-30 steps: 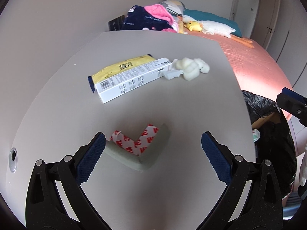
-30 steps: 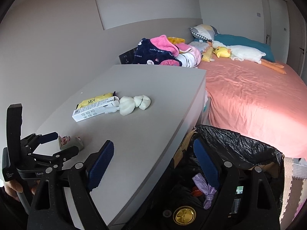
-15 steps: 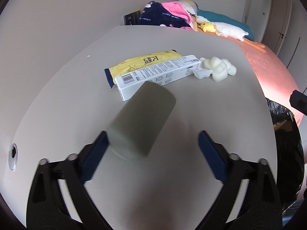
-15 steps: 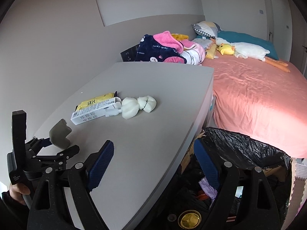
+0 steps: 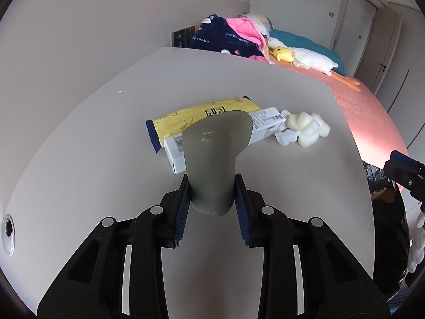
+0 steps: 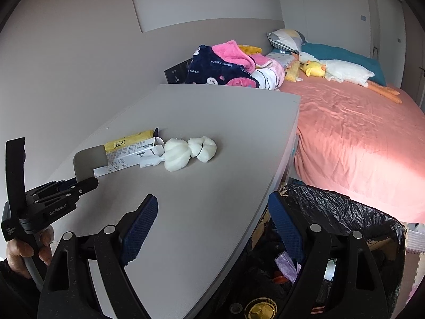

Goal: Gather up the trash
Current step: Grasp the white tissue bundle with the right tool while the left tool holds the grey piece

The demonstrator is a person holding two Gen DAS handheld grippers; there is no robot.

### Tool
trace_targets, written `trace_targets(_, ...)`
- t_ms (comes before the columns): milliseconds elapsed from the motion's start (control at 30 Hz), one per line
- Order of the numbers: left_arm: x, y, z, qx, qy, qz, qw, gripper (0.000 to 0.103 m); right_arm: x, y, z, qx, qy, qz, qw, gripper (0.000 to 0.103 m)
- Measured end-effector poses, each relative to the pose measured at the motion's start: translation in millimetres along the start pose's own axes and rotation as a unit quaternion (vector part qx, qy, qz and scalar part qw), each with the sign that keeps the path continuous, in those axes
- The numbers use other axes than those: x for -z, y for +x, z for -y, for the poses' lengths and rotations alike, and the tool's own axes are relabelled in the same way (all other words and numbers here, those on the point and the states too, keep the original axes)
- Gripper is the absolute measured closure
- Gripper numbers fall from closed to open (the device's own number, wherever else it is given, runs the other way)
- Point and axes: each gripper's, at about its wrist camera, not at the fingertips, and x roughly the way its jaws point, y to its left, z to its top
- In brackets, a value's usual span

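While my left gripper (image 5: 212,188) has just been closing, its two blue pads now press on either side of a grey-green pad (image 5: 213,159), a soft curved piece that stands up out of the jaws and fans wider toward its far end. In the right wrist view the same piece (image 6: 89,159) shows lifted above the table (image 6: 212,122), held out in front of my left hand (image 6: 25,250), which grips the black handle.

My right gripper (image 6: 212,228) is wide open with nothing between its jaws. It hangs over the near right edge of the table, one finger above the tabletop and the other above the bin (image 6: 345,212), a container lined with a black bag that stands just beside the table, between it and the bed (image 6: 358,133). Some scraps lie inside the bin, though I cannot tell what they are.

Farther along the table lie three more bits of trash in a row. A yellow wrapper (image 5: 202,117) with dark blue ends lies flat; a long white box (image 5: 265,127) lies touching its near side, partly hidden behind the piece I am holding; and a lump of white foam (image 5: 305,130) sits at the box's right end, touching it.

On the bed, beyond the table, are a heap of pink and navy clothes (image 6: 225,63) and a stuffed goose (image 6: 342,71).
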Motion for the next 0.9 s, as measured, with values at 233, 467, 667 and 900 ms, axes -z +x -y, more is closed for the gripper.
trace_targets(233, -5, -6, -10, -0.002, -0.024, 0.025, 0.9994, 0.071, -13, 25, -8, -0.005, -0.007, -0.008, 1.000, 0.018)
trace_targets(467, -3, -8, -16, -0.002, -0.034, 0.028, 0.9990, 0.071, -29, 58, -14, -0.007, -0.012, -0.024, 1.000, 0.018)
trace_targets(667, -6, -13, -22, 0.001, -0.043, 0.036, 0.9984, 0.071, -42, 79, -8, -0.019, 0.027, -0.039, 0.999, 0.018)
trace_targets(900, -5, -15, -22, 0.006, -0.042, 0.036, 0.9985, 0.071, -53, 96, -14, -0.024, 0.045, -0.042, 0.998, 0.018)
